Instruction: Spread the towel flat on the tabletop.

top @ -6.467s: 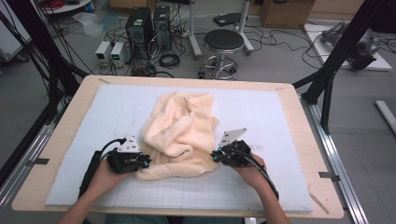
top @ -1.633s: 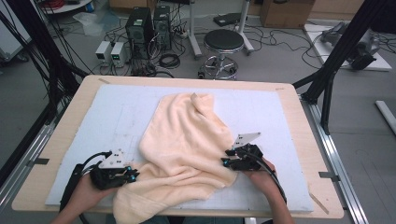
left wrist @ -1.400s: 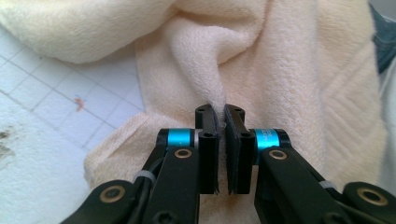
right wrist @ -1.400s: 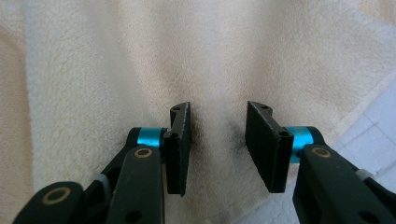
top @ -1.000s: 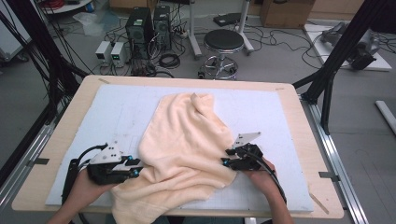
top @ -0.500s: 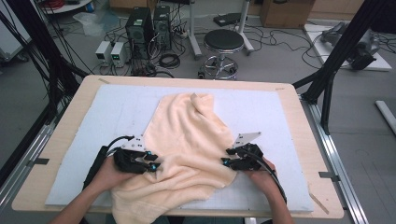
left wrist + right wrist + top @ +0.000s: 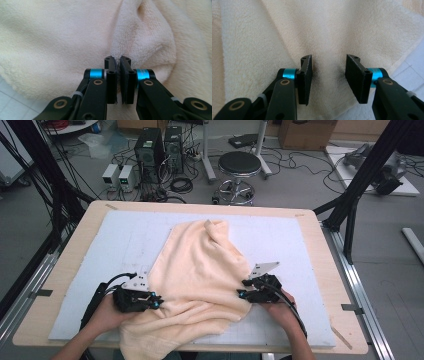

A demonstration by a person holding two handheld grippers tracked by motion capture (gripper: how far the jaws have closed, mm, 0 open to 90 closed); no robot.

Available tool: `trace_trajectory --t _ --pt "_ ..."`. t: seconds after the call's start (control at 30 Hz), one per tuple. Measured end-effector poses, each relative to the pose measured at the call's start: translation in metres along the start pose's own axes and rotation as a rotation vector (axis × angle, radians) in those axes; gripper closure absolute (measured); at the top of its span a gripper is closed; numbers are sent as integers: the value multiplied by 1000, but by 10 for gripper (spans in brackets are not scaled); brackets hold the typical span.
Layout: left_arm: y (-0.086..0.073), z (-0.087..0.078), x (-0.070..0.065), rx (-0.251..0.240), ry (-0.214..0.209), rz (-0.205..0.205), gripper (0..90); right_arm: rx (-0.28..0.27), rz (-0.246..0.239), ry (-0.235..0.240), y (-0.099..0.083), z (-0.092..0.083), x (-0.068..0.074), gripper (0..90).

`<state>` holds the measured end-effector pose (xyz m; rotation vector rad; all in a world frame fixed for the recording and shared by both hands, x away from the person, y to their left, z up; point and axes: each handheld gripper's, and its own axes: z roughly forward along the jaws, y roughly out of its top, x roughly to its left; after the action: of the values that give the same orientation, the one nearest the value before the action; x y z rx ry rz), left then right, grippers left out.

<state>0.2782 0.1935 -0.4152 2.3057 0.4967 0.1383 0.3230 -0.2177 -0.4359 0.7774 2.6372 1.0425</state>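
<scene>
A cream terry towel (image 7: pixel 200 270) lies spread and rumpled across the white mat, its near end hanging over the table's front edge. My left gripper (image 7: pixel 157 303) is at the towel's near left edge. In the left gripper view its jaws have just been closing and my left gripper (image 7: pixel 118 65) is shut on a raised fold of the towel (image 7: pixel 130 32). My right gripper (image 7: pixel 241 289) rests at the towel's right edge. In the right gripper view my right gripper (image 7: pixel 328 67) stands open over flat towel (image 7: pixel 337 25), pinching nothing.
The white mat (image 7: pixel 125 235) covers a wooden table (image 7: pixel 70 255). Beyond the far edge stand a round stool (image 7: pixel 240 165), computer boxes (image 7: pixel 160 145) and loose cables on the floor. Black frame posts (image 7: pixel 350 205) rise at the table's right.
My left hand moved right and slightly down onto the towel's left edge, and its jaws closed on a fold. The right hand stayed still. The towel was spread out from a bunch earlier.
</scene>
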Motion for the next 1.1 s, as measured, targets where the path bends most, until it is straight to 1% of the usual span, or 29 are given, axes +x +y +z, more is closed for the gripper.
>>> trace_trajectory --t 0.07,0.13,0.23,0.3,0.33,0.37,0.4,0.47,0.5,0.53,0.57,0.6,0.63,0.67,0.7,0.73,0.77,0.8,0.83,0.9,0.93,0.97,1.0,1.03,1.07,1.1 --pt "-1 -3 -6 -1 -14 17 847 1 -2 1 0 0 1 568" --pt "0 -7 -11 -14 -32 19 847 7 4 10 -1 -1 2 568" --pt "3 -12 -15 -33 -55 15 844 11 5 26 -1 -2 4 567" --pt "5 -15 -16 -42 -55 29 840 17 0 28 -2 -3 5 574" --pt "7 -16 -16 -44 -48 42 832 15 -6 29 -2 -3 6 583" --pt "8 -17 -16 -51 -37 42 808 18 -13 27 -1 -4 6 586" --pt "9 -19 -13 -56 -30 46 788 20 -10 28 -1 -4 7 587" --pt "12 -23 -8 -87 -23 19 732 21 -24 42 -1 -5 6 597" --pt "13 -25 -6 -98 -22 12 686 17 -22 44 0 -6 6 597" --pt "16 -28 -2 -122 -14 0 674 16 -19 46 1 -8 5 597" --pt "17 -29 1 -140 -12 -2 665 1 -28 33 4 -11 4 595" --pt "20 -30 5 -166 2 -22 648 -10 -30 24 6 -14 2 595" --pt "22 -31 9 -175 11 -22 627 -20 -25 11 10 -17 -1 595" --pt "25 -29 14 -193 38 -27 614 -26 -32 2 12 -19 -4 595" --pt "27 -27 20 -201 60 -36 612 -31 -27 -27 17 -20 -9 595" --pt "29 -23 26 -200 74 -45 610 -30 -23 -42 20 -20 -15 595" --pt "31 -20 31 -192 88 -42 609 -33 -20 -56 24 -19 -20 597" --pt "32 -13 40 -172 101 -50 612 -35 -15 -65 26 -18 -24 603" --pt "32 -7 48 -167 97 -66 624 -43 -4 -79 29 -16 -31 609" --pt "30 4 59 -148 111 -86 633 -51 19 -91 33 -11 -41 622" --pt "28 11 66 -129 103 -105 632 -58 23 -95 34 -8 -45 623" --pt "27 16 70 -119 104 -110 627 -67 27 -82 35 -3 -50 622" --pt "25 23 75 -94 113 -126 616 -69 34 -67 35 1 -53 618" --pt "23 28 79 -70 115 -137 589 -51 38 -45 35 8 -56 612" --pt "21 32 81 -48 125 -143 562 -28 36 -40 33 14 -59 611" --pt "19 34 83 -31 132 -153 550 -3 44 -38 31 19 -61 613"
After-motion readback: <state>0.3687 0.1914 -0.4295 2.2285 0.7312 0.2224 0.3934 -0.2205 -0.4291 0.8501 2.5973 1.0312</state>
